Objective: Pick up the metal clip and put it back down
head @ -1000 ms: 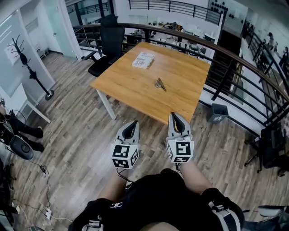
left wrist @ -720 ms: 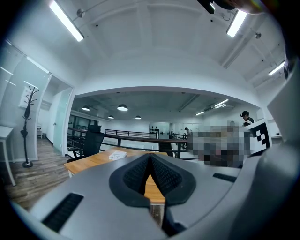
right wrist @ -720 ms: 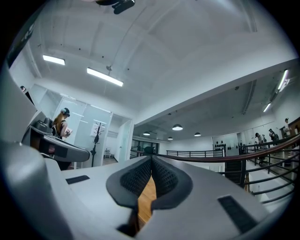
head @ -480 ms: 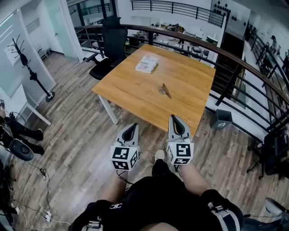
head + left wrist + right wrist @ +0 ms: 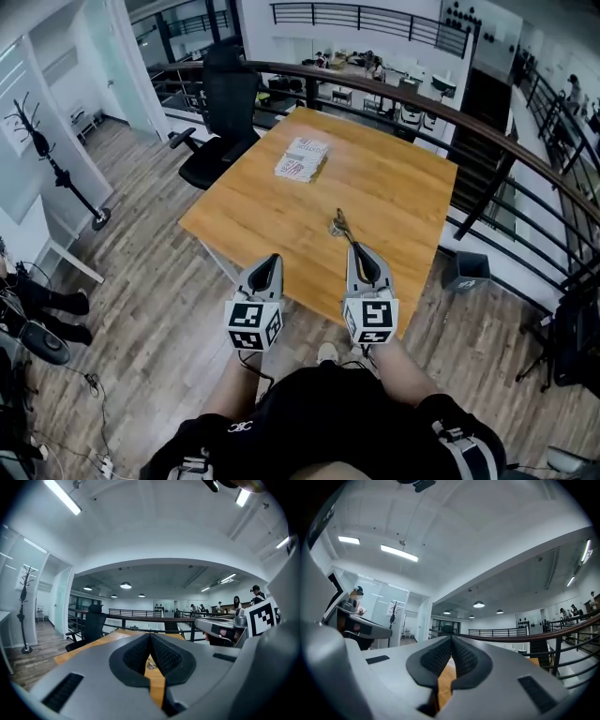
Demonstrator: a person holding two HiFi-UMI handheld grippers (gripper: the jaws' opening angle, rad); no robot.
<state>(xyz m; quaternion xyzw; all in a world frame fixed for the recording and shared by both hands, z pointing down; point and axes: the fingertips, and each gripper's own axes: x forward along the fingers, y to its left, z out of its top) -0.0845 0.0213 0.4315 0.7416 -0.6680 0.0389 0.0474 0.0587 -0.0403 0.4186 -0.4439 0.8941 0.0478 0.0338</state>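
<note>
Though untouched, metal clip (image 5: pixel 337 225) nearer right claw (image 5: pixel 354 247).

Head view: left tongs (image 5: pixel 270 259) and right tongs (image 5: pixel 354 247) held side by side in front of the torso, apart from each other, tips pointing forward and away from the body. Right tips sit slightly further forward than left. Marker cubes face up toward the camera. Both forearms bare, elbows bent, drawn in near the body. Left gripper view: jaws together, pad against pad. Right gripper view: same, jaws together.
</note>
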